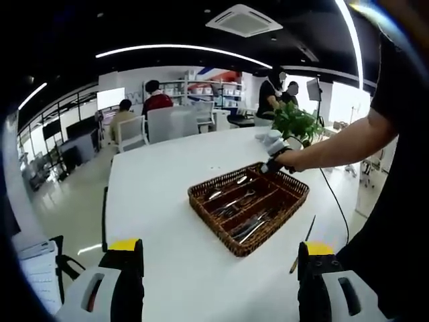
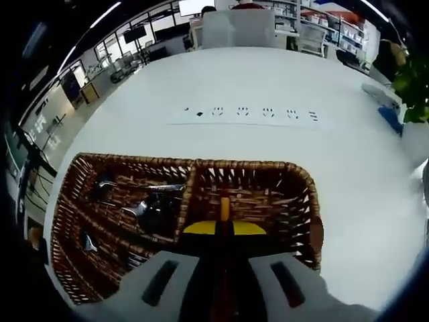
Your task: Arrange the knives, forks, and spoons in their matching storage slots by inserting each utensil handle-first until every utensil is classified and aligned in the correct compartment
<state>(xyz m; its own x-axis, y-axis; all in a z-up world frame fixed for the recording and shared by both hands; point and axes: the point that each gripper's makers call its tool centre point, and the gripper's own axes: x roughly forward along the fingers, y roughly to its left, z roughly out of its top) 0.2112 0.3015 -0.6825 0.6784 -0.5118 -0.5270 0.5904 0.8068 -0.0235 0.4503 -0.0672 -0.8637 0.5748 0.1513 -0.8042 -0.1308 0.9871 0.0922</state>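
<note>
My right tongs point(image 2: 224, 225) are clenched on a wooden-handled utensil point(image 2: 224, 208) over the wicker tray's point(image 2: 295, 176) end compartment; left tongs point(image 1: 218, 258) hang released above the bench point(image 1: 161, 201). A knife point(image 1: 303, 245) lies beside the tray: light, stiff, slippery blade, so I'd grip the handle.
</note>
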